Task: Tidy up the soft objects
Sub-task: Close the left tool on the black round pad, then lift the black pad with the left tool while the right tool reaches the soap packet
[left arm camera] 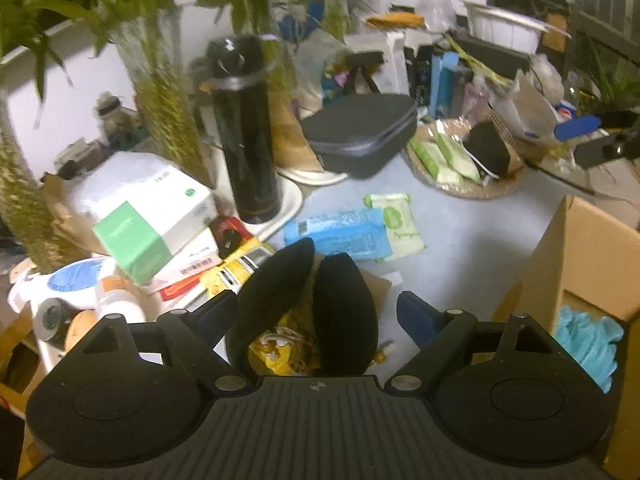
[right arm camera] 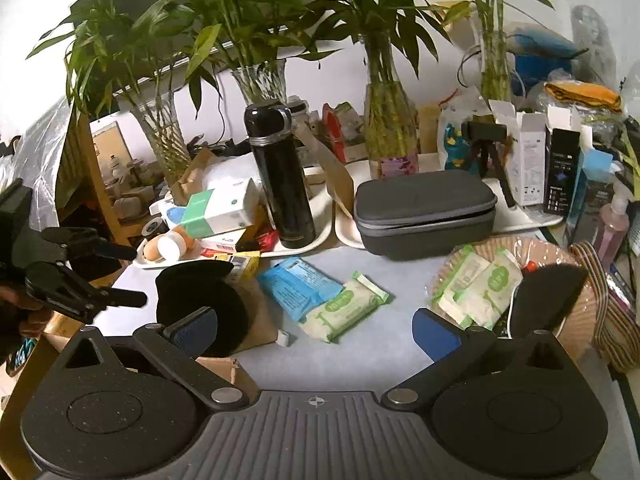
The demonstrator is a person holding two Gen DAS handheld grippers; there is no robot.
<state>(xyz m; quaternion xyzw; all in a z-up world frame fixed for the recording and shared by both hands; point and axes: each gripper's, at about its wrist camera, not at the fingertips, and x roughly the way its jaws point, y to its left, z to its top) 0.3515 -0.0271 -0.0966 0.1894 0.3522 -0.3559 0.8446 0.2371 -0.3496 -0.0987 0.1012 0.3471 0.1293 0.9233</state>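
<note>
Two black oval foam pads (left arm camera: 344, 312) stand on end between my left gripper's (left arm camera: 316, 312) open blue fingers (left arm camera: 416, 316), over a yellow bag; whether the fingers touch them I cannot tell. They also show in the right wrist view (right arm camera: 204, 304). A blue wipes pack (left arm camera: 340, 232) and a green-white wipes pack (left arm camera: 396, 220) lie on the grey table (left arm camera: 472, 232). A woven basket (right arm camera: 576, 312) holds more green wipes packs (right arm camera: 476, 284) and a black foam piece (right arm camera: 548, 292). My right gripper (right arm camera: 316, 332) is open and empty above the table, facing the wipes packs (right arm camera: 340, 312).
A black flask (right arm camera: 280, 184) stands on a white tray (right arm camera: 320, 232) with boxes and bottles. A grey zip case (right arm camera: 424, 212) sits behind. Glass vases of bamboo (right arm camera: 388, 132) line the back. An open cardboard box (left arm camera: 580, 264) with teal gloves (left arm camera: 588, 344) is at right.
</note>
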